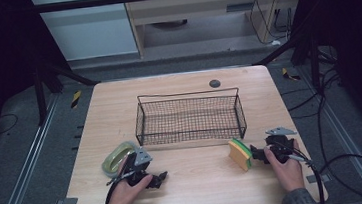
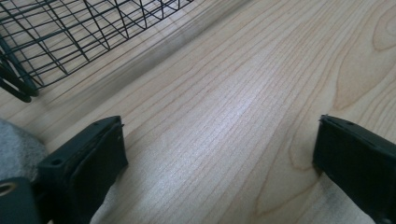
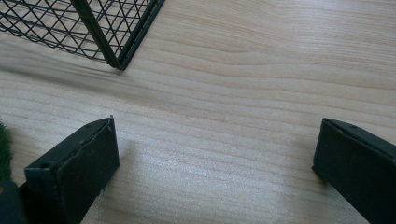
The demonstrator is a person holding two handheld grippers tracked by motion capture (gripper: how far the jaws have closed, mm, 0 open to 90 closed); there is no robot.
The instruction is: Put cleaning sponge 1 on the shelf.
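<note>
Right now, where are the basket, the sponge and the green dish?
basket (image 1: 187,95), high view, far top rim.
sponge (image 1: 238,155), high view, yellow side face.
green dish (image 1: 115,159), high view, near-left rim.

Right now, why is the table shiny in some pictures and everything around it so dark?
In the left gripper view, light glares off the table in a pale patch between the open jaws; the basket looks slightly soft. In the right gripper view, a similar sheen lies on the wood, and the basket throws a blurry shadow. In the high view, the table is lit while the floor and sides stay dim.
</note>
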